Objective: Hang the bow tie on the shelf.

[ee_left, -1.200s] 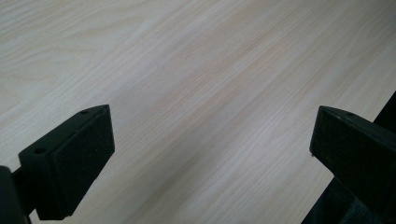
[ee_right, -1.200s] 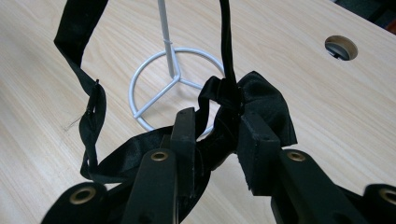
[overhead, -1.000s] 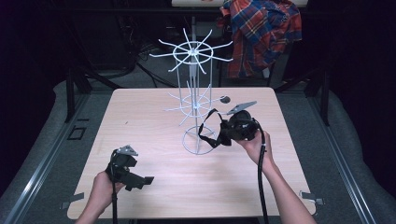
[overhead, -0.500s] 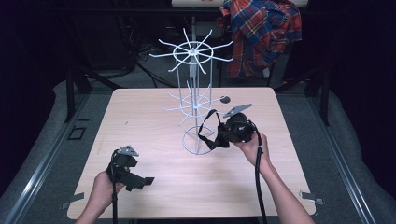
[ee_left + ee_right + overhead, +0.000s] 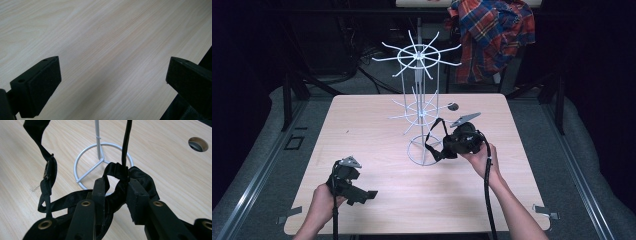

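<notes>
Pinching black strap [image 5: 117, 173] in right gripper [image 5: 443, 150] at rack [image 5: 422, 100] base, 5 o'clock; risking snagging on prongs, tipping rack. Idling spread-jawed, left gripper [image 5: 362, 196], 7 o'clock.

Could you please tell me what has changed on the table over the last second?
The right tool, shut on the black fabric strap, eased slightly toward the person beside the white wire rack. The open left tool and the rack stayed put.
</notes>
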The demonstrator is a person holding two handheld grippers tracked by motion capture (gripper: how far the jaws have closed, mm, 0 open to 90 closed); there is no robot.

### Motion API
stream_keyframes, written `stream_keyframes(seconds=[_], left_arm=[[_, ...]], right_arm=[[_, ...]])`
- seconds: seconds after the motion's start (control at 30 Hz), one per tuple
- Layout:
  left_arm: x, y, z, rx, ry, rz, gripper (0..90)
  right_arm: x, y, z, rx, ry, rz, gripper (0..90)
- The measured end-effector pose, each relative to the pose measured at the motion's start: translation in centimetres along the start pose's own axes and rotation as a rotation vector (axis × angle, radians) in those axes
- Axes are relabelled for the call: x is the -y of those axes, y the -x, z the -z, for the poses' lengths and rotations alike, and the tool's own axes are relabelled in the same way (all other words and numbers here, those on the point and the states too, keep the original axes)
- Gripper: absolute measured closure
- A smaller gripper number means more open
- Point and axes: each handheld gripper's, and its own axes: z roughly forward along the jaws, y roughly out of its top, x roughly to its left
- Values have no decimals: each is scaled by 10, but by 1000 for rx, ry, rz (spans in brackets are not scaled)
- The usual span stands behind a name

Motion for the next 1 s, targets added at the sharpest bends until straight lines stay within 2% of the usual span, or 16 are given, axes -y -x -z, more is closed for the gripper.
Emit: stream_keyframes(seconds=[0.3,0.5,0.67,1.0], left_arm=[[0,1,0,-1,-7,-4,1],[0,2,-2,2,-18,-9,1],[0,2,-2,-6,-23,-15,1],[-1,2,-3,0,-27,-18,1]], right_arm=[[0,-1,-1,-11,0,-3,697],[5,0,-9,6,-12,-4,698],[7,1,-9,-7,5,-18,695],[12,3,-13,-20,-19,-31,687]])
